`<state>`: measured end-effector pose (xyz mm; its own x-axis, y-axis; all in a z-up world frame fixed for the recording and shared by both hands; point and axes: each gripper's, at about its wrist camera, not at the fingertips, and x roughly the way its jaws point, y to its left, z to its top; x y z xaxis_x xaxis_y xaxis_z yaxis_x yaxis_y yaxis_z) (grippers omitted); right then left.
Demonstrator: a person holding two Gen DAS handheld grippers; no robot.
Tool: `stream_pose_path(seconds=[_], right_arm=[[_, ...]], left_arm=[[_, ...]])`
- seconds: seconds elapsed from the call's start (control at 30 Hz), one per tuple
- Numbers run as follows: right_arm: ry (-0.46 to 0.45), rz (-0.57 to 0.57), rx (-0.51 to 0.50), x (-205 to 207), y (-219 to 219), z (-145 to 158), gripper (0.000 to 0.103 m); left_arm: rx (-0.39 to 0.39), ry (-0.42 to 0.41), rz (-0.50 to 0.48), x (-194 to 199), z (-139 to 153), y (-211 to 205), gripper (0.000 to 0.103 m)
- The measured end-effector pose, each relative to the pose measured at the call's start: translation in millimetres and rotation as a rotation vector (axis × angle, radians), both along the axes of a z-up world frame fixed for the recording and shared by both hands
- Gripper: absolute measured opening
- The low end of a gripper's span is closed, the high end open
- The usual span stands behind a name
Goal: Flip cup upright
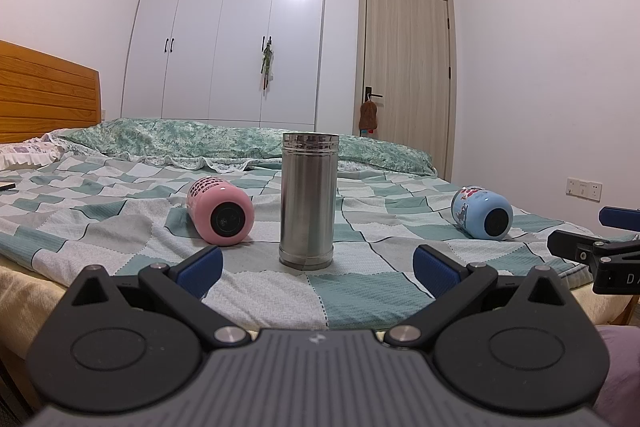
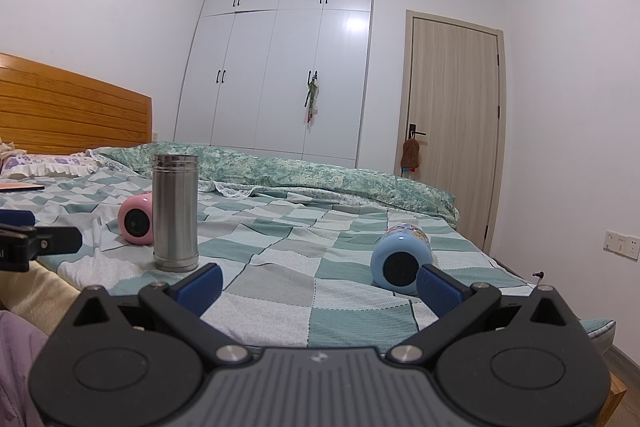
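A steel cup [image 1: 308, 199] stands upright on the checked bedspread [image 1: 248, 291], straight ahead of my open, empty left gripper [image 1: 318, 273]. A pink cup [image 1: 222, 211] lies on its side to its left, base toward me. A blue cup [image 1: 482, 213] lies on its side at the right, base toward me. In the right wrist view the blue cup [image 2: 400, 259] lies just beyond my open, empty right gripper [image 2: 318, 287], close to its right finger [image 2: 436, 287]. The steel cup [image 2: 175, 213] and pink cup [image 2: 136, 221] are at the left there.
A folded green quilt [image 1: 240, 143] lies along the far side of the bed. A wooden headboard [image 1: 44, 95] is at the left, with a pillow [image 2: 44, 163] below it. White wardrobe [image 1: 228, 31] and door [image 1: 404, 67] stand behind. The bed's near edge is just below the grippers.
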<state>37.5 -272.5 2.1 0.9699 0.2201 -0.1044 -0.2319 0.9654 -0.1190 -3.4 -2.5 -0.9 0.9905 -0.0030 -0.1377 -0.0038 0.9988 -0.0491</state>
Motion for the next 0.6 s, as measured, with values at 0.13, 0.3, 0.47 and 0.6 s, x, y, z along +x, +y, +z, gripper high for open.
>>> stream_pose_path(seconds=[0.13, 0.3, 0.47, 0.6], right_arm=[[0.0, 0.0, 0.0, -0.4, -0.2, 0.8, 0.103], [0.001, -0.003, -0.003, -1.0, -0.4, 2.1, 0.103], [0.004, -0.022, -0.021, 1.5, -2.1, -0.8, 0.103], [0.023, -0.042, -0.007, 5.2, -12.8, 8.7, 0.103]], left_arm=[[0.0, 0.0, 0.001, 0.4, 0.0, 0.0, 0.103], [0.001, 0.002, 0.001, 2.5, 0.0, -0.2, 0.103], [0.017, 0.019, 0.012, 5.6, 6.8, -4.4, 0.103], [0.029, 0.033, -0.049, 14.7, 13.1, -18.2, 0.103]])
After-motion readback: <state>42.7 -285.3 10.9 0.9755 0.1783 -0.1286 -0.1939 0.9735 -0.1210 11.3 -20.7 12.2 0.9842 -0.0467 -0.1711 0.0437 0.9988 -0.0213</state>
